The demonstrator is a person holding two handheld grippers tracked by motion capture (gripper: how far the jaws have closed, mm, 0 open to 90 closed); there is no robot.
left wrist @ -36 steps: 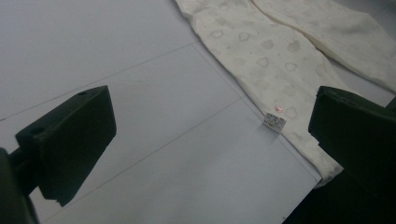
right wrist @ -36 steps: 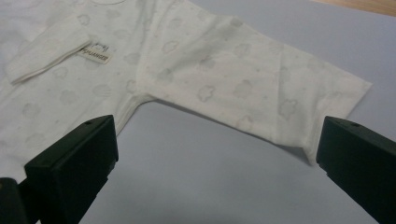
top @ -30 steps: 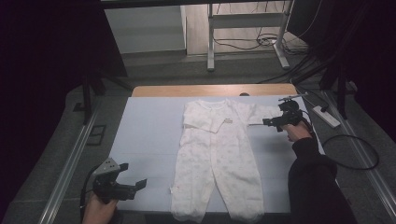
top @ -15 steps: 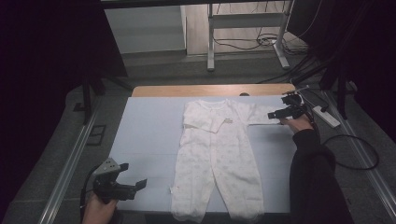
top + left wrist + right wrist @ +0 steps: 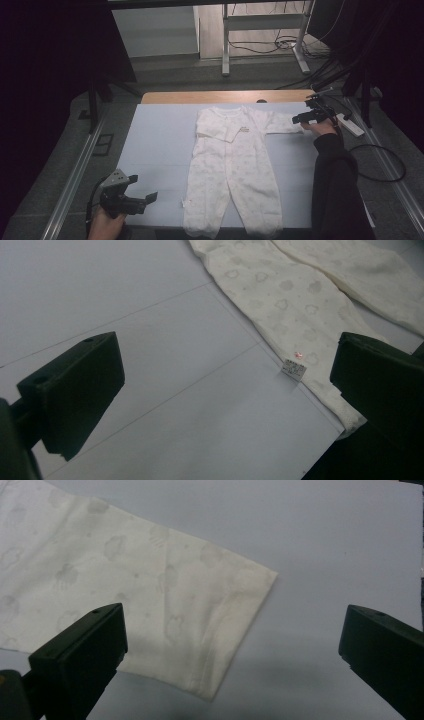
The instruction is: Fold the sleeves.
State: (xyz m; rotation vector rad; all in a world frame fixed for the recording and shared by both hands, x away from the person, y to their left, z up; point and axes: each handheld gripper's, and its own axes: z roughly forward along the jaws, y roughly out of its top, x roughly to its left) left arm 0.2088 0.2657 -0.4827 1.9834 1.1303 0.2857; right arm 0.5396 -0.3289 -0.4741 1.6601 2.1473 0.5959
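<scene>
Romper, white with a faint print, lies flat at table centre, legs toward 6 o'clock, collar toward 12 o'clock. One sleeve is folded across the chest; the other sleeve extends toward 3 o'clock. Right gripper sits at that cuff, jaws spread wide, gripping nothing. Left gripper is at 7 o'clock near the table edge, jaws spread, empty, beside the leg's care label.

White baby romper flat, one sleeve outstretched
</scene>
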